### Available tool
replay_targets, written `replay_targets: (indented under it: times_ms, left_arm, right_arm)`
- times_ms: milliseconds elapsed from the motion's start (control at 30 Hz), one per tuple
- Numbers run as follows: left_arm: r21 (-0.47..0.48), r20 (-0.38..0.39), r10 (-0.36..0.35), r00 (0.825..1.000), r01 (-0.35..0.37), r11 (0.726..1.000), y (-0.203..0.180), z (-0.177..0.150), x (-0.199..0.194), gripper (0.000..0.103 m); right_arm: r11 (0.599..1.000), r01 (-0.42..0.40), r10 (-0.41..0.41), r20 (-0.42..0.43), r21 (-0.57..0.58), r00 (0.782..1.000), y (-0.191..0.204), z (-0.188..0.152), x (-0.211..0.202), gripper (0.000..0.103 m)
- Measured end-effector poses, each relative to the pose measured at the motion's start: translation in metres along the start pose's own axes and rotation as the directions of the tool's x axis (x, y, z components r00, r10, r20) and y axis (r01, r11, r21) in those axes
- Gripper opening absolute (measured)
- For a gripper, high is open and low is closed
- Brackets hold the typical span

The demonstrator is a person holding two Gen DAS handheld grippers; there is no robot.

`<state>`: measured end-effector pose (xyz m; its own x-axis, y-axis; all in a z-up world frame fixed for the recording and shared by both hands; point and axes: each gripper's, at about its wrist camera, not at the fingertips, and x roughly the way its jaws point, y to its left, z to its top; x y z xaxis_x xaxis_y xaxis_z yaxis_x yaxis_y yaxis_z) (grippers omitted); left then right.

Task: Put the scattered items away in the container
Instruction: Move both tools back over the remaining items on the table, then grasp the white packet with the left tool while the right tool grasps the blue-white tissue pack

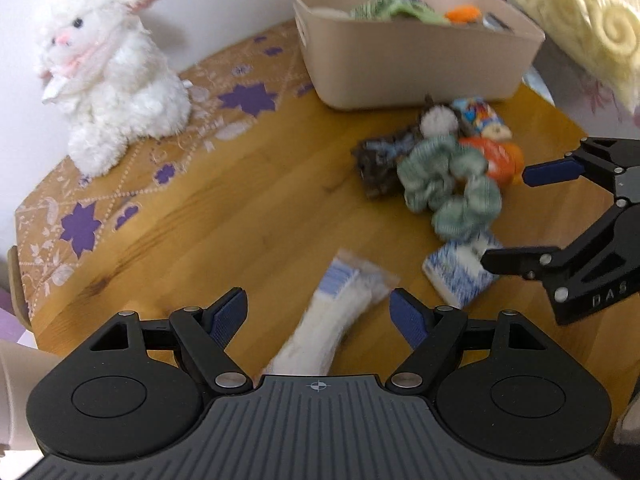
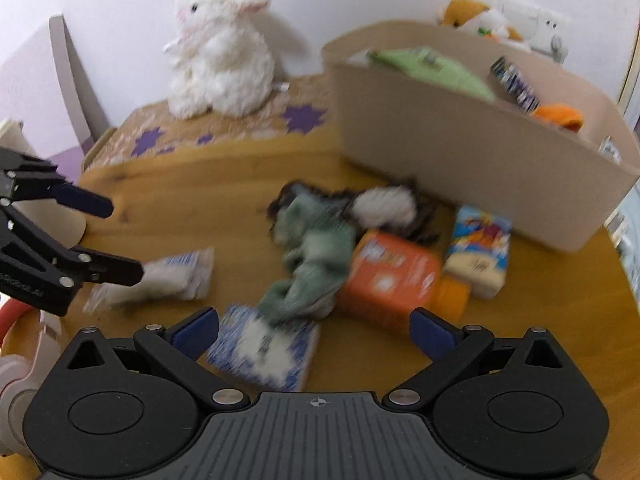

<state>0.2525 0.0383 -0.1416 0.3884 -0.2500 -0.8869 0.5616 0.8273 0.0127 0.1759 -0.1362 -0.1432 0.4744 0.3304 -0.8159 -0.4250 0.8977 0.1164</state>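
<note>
white packet (image 1: 320,332) lies between the open left hand-held gripper (image 1: 318,312) fingers.

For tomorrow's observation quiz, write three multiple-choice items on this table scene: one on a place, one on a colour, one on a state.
1. Where is the white plush rabbit?
A. In the bin
B. On the patterned cloth
C. In a gripper

2. What colour is the scrunchie?
A. Green
B. Red
C. Yellow

3. How is the left gripper?
A. Shut on the bottle
B. Shut on nothing
C. Open over a white packet

Key:
1 B: it sits upright on the cloth, left of the bin.
2 A: it is pale grey-green, beside the orange bottle.
3 C: the packet lies on the table between the spread fingers, untouched.
</note>
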Motion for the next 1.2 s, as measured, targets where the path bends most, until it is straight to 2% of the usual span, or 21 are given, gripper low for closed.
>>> replay_targets:
  times_ms: [200,467,500,533,600,933,967,1000,1033,1067,1200]
  left_arm:
    - [-0.055,-0.013,-0.047,0.999,0.046,0.997,0.008,-0.009,0.011,0.080]
    - [-0.016,-0.046,-0.028,0.999,0.027,0.999,0.004,-0.019,0.027,0.079]
    - [-0.009,-0.056,-0.030,0.998,0.029,1.000,0.002,-0.020,0.030,0.079]
    - [-0.002,-0.064,-0.032,0.997,0.032,0.999,0.001,-0.021,0.033,0.076]
    - [-0.003,-0.076,-0.043,0.996,0.042,0.999,0.000,-0.021,0.038,0.070]
    - [-0.032,-0.056,-0.066,0.996,0.064,0.997,-0.002,-0.020,0.041,0.067]
    - [-0.032,-0.050,-0.067,0.996,0.066,0.997,-0.002,-0.021,0.041,0.064]
    - [-0.023,-0.042,-0.059,0.997,0.058,0.998,-0.003,-0.021,0.040,0.060]
    - [-0.010,-0.033,-0.041,0.999,0.041,0.999,-0.004,-0.022,0.039,0.047]
    - [-0.002,-0.020,-0.030,0.999,0.030,1.000,-0.004,-0.022,0.039,0.038]
    - [-0.038,-0.018,-0.041,0.999,0.040,0.998,0.001,-0.021,0.037,0.033]
  right_arm:
    - [0.998,0.012,-0.012,0.000,-0.063,1.000,0.028,-0.017,0.014,0.103]
    - [0.989,0.085,-0.089,-0.024,-0.124,0.996,0.053,-0.026,0.036,0.103]
    - [0.988,0.090,-0.094,-0.028,-0.124,0.995,0.055,-0.026,0.038,0.101]
    - [0.989,0.086,-0.091,-0.033,-0.122,0.995,0.056,-0.027,0.039,0.094]
    - [0.991,0.077,-0.081,-0.035,-0.107,0.996,0.058,-0.027,0.041,0.093]
    - [0.992,0.060,-0.064,-0.033,-0.115,0.997,0.059,-0.027,0.039,0.080]
    - [0.991,0.059,-0.063,-0.032,-0.117,0.997,0.058,-0.027,0.038,0.078]
    - [0.992,0.056,-0.059,-0.031,-0.114,0.998,0.057,-0.027,0.037,0.072]
    - [0.993,0.052,-0.055,-0.033,-0.109,0.998,0.055,-0.027,0.035,0.065]
    - [0.993,0.049,-0.053,-0.036,-0.104,0.998,0.054,-0.026,0.034,0.064]
    - [0.995,0.046,-0.050,-0.049,-0.087,0.998,0.045,-0.026,0.031,0.063]
